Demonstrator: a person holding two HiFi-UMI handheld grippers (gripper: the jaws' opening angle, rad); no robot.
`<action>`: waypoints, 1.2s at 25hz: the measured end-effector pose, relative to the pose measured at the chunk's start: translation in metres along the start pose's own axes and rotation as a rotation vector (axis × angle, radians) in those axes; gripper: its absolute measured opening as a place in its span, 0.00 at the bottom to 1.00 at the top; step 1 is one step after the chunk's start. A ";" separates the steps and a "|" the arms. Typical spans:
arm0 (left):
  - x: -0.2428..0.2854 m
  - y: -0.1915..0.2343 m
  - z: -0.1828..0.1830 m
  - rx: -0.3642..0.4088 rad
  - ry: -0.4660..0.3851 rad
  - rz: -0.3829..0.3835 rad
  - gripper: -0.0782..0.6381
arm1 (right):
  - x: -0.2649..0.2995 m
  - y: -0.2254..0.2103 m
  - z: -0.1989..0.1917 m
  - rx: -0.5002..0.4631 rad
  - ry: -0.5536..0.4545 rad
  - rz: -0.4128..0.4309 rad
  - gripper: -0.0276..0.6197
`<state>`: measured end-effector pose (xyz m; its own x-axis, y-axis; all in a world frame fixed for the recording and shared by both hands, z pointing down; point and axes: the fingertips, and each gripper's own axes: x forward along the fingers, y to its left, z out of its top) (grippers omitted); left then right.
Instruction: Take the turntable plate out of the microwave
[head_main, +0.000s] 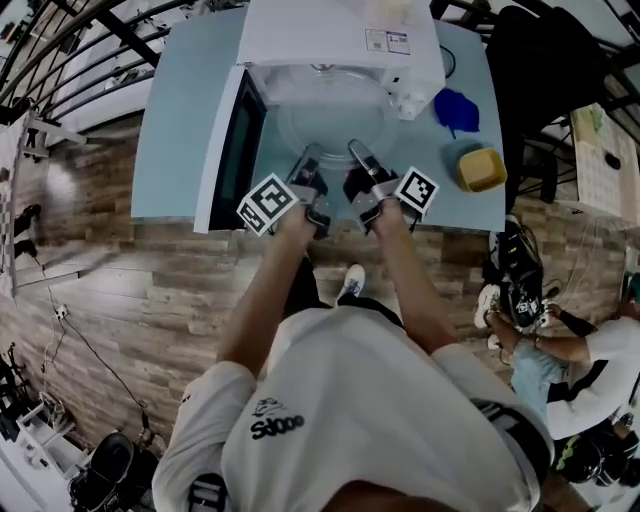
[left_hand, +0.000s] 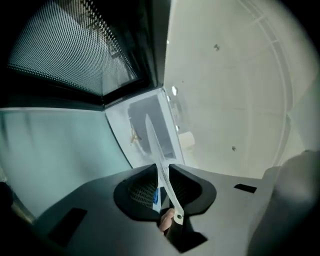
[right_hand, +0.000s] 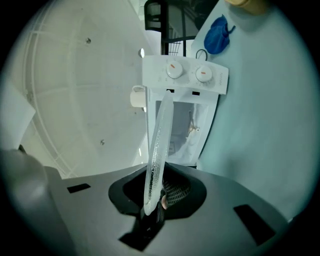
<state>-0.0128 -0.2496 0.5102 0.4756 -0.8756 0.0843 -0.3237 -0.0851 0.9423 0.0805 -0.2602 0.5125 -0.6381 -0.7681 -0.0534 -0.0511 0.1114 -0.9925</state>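
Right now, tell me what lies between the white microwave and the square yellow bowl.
A crumpled blue item lies on the pale table between the white microwave and the square yellow bowl; the head view shows it.

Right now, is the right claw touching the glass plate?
Touching. The right gripper view shows the right claw pinching the edge of the glass plate.

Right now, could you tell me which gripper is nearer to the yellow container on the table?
Right. The right gripper, shut on the turntable plate, is close beside the yellow container; the left gripper grips the plate's other side, farther off, by the microwave door.
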 end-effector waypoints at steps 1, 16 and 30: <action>-0.005 -0.007 -0.006 0.015 0.000 -0.011 0.21 | -0.008 0.007 0.000 -0.020 0.005 0.008 0.09; -0.056 -0.128 -0.076 0.195 -0.027 -0.188 0.24 | -0.111 0.114 0.008 -0.240 0.042 0.139 0.09; -0.085 -0.199 -0.098 0.407 -0.030 -0.357 0.26 | -0.160 0.184 0.009 -0.367 0.020 0.307 0.10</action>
<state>0.0917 -0.1115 0.3474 0.5926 -0.7712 -0.2328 -0.4397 -0.5518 0.7086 0.1802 -0.1228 0.3373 -0.6809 -0.6527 -0.3323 -0.1234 0.5495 -0.8263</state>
